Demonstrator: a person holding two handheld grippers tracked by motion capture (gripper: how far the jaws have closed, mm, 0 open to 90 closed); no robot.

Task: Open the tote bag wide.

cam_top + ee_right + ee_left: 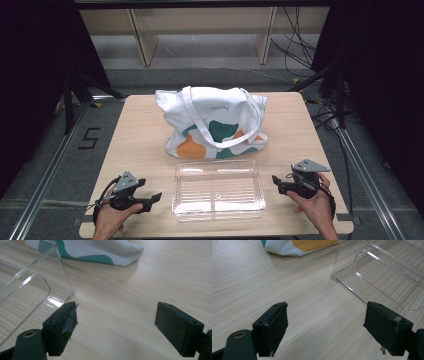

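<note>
A white tote bag (212, 122) with teal and orange patches lies on the wooden table (140, 140), its handles draped over it. In front of it stands a clear plastic bin (218, 190), nothing inside. My left gripper (155, 199) rests near the table's front left, pointing at the bin's left side, jaws open and bare. My right gripper (276, 182) sits at the front right, pointing at the bin's right side, also open with nothing between its jaws. The left gripper view has the bin's corner (337, 275) and the bag's edge (294, 246). The right gripper view has the bin's wall (60, 270) and the bag's corner (107, 252).
Metal rails (45, 175) run along both sides of the table. Beyond the far edge stand wooden shelf legs (145, 42) and loose cables (300, 45) on the floor. Bare tabletop lies left and right of the bag.
</note>
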